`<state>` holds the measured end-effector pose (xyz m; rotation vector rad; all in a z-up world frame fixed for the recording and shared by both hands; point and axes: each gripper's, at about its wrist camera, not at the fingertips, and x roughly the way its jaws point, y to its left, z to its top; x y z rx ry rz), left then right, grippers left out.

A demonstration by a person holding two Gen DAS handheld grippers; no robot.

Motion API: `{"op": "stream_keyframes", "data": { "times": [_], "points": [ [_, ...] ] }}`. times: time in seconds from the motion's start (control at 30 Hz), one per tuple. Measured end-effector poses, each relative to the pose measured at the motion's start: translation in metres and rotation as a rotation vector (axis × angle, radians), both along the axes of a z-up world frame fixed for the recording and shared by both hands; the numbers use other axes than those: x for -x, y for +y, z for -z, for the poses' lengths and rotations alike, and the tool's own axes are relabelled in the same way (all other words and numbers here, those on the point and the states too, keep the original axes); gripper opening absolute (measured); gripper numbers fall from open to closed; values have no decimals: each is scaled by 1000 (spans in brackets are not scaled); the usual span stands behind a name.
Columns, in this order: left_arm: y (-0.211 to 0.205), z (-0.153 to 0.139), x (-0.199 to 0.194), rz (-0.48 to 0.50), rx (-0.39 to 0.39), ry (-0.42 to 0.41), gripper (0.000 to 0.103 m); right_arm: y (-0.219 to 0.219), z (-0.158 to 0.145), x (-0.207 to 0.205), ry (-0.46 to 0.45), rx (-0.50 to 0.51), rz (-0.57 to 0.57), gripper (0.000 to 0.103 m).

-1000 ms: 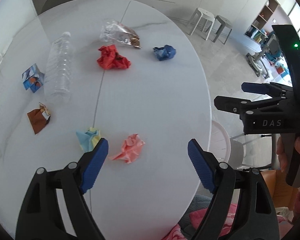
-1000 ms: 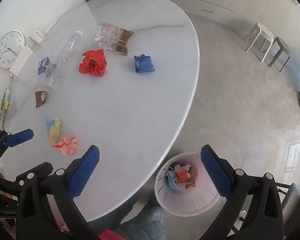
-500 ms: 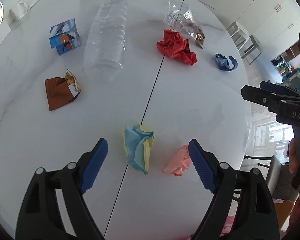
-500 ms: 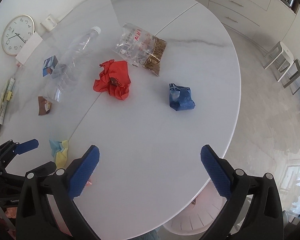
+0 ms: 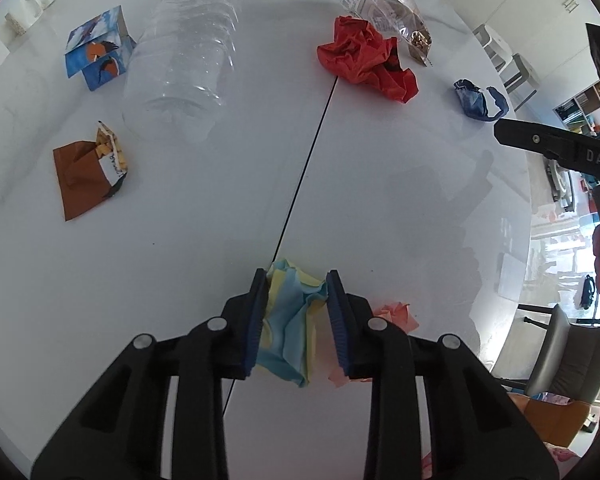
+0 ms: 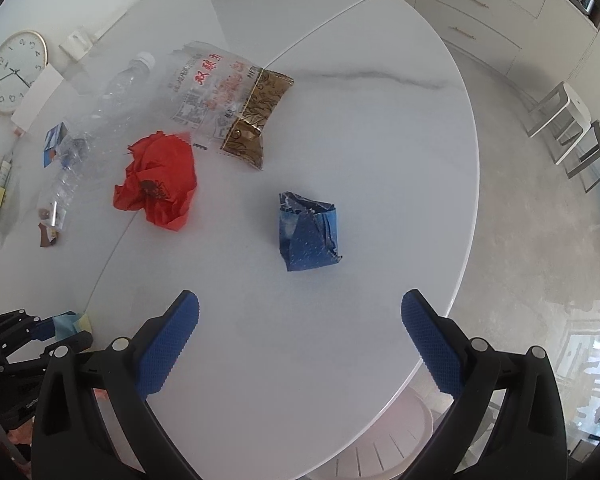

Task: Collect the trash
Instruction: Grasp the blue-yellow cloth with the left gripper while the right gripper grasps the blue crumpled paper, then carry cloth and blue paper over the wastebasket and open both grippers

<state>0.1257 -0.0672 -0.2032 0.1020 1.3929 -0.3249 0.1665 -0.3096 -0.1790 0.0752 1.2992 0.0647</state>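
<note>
White round tabletop [image 6: 380, 128] carries 1 clear bottle [image 5: 184, 52], 1 snack bag [image 6: 228, 100] & 6 paper wads, w/ left tool [image 5: 296, 316] clamped on the blue-yellow wad [image 5: 292, 328], half hiding the pink wad [image 5: 394, 314]; right tool [image 6: 300, 344] spread apart, bin [image 6: 384, 444] mostly hidden under the rim.

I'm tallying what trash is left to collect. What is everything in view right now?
paper wad: 1, yellow-blue, between left gripper's fingers
pink wad: 1, pink, just right of it
red wrapper: 1, red, mid-table
blue wrapper: 1, blue, ahead of right gripper
snack bag: 1, clear-gold, far side
bottle: 1, clear, lying down
brown packet: 1, brown, left
carton: 1, blue-white, far left
table: 1, white
clock: 1, white, wall
bin: 1, white, under table edge
left gripper: shut on wad
right gripper: open
</note>
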Motion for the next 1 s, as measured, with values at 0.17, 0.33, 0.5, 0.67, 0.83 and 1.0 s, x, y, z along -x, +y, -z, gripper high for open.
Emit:
{"op": "stream_keyframes", "data": {
  "times": [0.17, 0.33, 0.5, 0.67, 0.83, 1.0],
  "points": [
    [8, -6, -3, -28, 15, -4, 29, 3, 14, -21, -1, 9, -45, 100],
    [17, -18, 2, -50, 25, -21, 29, 12, 22, -36, 17, 24, -73, 73],
    [19, -28, 7, -50, 38, -36, 29, 14, 19, -39, 16, 51, -81, 36],
    [10, -40, 15, -9, 47, -54, 29, 6, 9, -25, 3, 17, -58, 35],
    [-26, -56, 30, 99, 74, -65, 29, -10, -13, 13, -26, -15, -13, 35],
    [-89, -65, 62, 271, 122, -57, 29, -41, -30, 82, -33, -27, 79, 36]
  ]
}}
